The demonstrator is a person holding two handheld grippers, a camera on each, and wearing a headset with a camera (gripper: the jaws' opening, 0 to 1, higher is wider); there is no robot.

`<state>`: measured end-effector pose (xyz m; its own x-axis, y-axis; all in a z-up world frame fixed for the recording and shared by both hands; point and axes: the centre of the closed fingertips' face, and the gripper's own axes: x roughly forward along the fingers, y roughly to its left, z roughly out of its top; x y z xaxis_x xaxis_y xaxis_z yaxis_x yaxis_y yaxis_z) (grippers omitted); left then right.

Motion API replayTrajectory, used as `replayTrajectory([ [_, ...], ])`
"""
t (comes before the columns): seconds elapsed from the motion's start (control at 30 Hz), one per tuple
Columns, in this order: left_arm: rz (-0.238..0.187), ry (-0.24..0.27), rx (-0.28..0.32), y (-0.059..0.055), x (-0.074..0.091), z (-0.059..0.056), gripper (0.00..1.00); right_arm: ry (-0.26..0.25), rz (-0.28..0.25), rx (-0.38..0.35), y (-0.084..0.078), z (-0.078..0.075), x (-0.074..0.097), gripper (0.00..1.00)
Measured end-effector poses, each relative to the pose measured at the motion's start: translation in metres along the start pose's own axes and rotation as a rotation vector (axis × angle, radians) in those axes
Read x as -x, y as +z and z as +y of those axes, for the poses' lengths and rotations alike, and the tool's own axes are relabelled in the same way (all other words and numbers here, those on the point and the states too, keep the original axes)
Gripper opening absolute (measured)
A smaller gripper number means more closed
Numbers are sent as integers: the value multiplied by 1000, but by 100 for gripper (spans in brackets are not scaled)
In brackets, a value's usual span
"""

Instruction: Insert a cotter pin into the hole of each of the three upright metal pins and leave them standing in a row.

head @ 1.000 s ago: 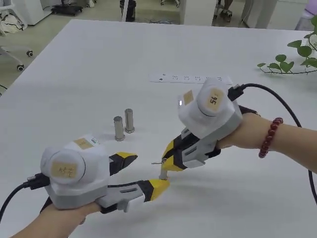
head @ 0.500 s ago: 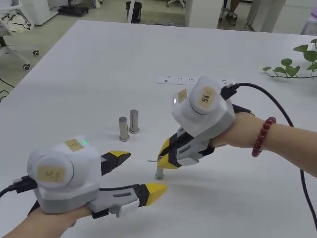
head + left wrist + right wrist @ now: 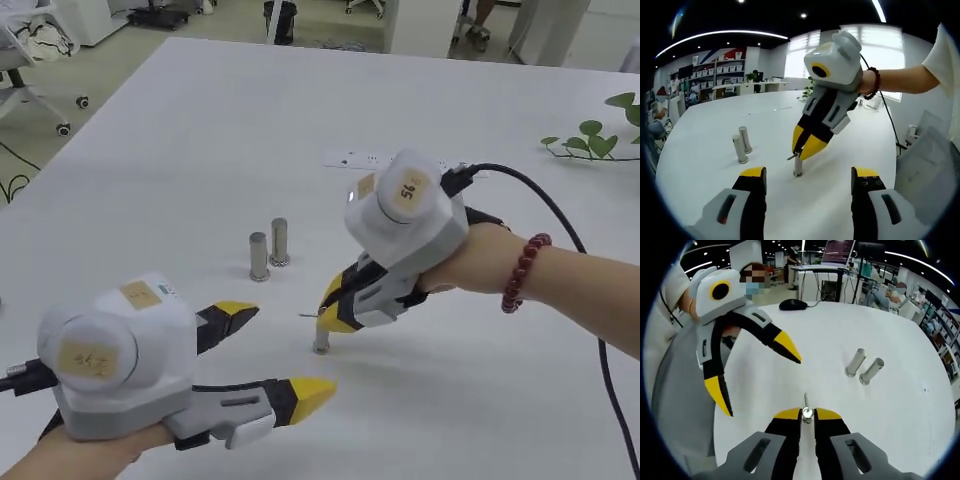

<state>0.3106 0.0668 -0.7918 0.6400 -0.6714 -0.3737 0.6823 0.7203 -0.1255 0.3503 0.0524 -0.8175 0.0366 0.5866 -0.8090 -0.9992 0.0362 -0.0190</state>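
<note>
Metal pins (image 3: 259, 256) silver; table (image 3: 200, 130) white; jaws black, yellow-tipped; bracelet (image 3: 521, 272) dark red.

The upright pin (image 3: 321, 341) just below the right gripper's (image 3: 331, 316) fingertips is dull-sheened grey metal, as are the two pins (image 3: 259, 256) beyond the left gripper's (image 3: 285, 350) fingers. The cotter pin (image 3: 806, 400) pinched between the right fingers is thin bright wire. Gripper shells are matt grey plastic, tips smooth yellow; the table (image 3: 200, 130) is matt white.

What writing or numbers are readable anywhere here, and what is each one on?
"56", or "95" if read the other way up: handwritten on the round tan sticker on the right gripper.
Handwriting on the tan label on the left gripper: too blurred to read.
Nothing else is legible.
</note>
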Motion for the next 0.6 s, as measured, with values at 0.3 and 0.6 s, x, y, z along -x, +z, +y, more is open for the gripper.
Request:
replayTrajectory([
  [0.3, -1, 3, -3, 0, 1, 0, 69, 4, 1, 2, 0, -1, -1, 11],
  [0.6, 8, 6, 1, -2, 1, 0, 69, 8, -25, -7, 2, -1, -1, 14],
])
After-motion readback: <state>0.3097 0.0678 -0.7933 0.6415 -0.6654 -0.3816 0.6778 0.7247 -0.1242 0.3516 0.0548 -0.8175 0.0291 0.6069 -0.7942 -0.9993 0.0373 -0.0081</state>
